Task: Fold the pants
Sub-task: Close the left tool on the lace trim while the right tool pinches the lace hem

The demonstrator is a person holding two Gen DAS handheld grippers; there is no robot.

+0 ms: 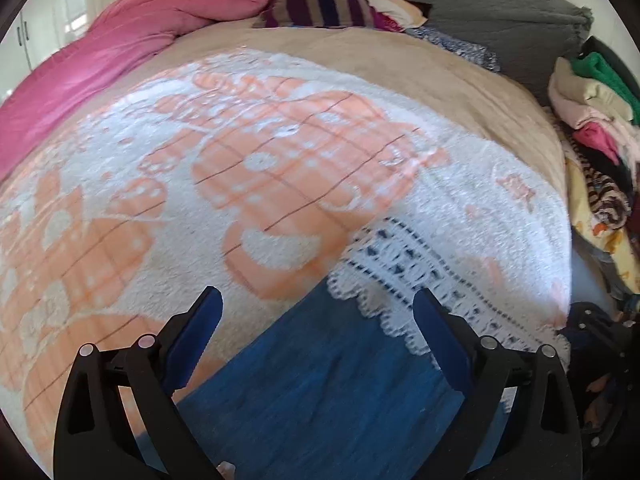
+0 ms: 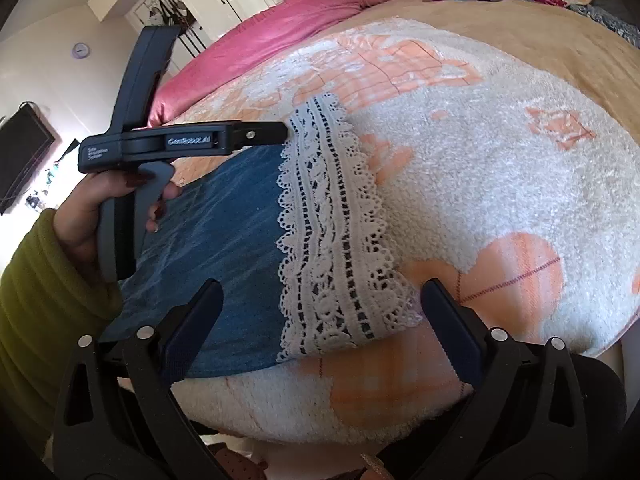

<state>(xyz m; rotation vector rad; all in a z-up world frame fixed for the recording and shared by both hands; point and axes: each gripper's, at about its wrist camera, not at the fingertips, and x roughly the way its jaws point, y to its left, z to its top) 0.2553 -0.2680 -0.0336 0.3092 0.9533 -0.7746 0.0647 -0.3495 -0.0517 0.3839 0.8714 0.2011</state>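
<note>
L gripper (image 1: 318, 312) fingers spread wide, nothing between, hovering over blue pants (image 1: 320, 380) near lace hem (image 1: 420, 280). R gripper (image 2: 322, 312) also spread, empty, just beside same hem. Pants lie flat on peach-white blanket (image 1: 240, 180).

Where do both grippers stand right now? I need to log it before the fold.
Left gripper: open, over the pants, holding nothing.
Right gripper: open, over the lace hem, holding nothing.
</note>
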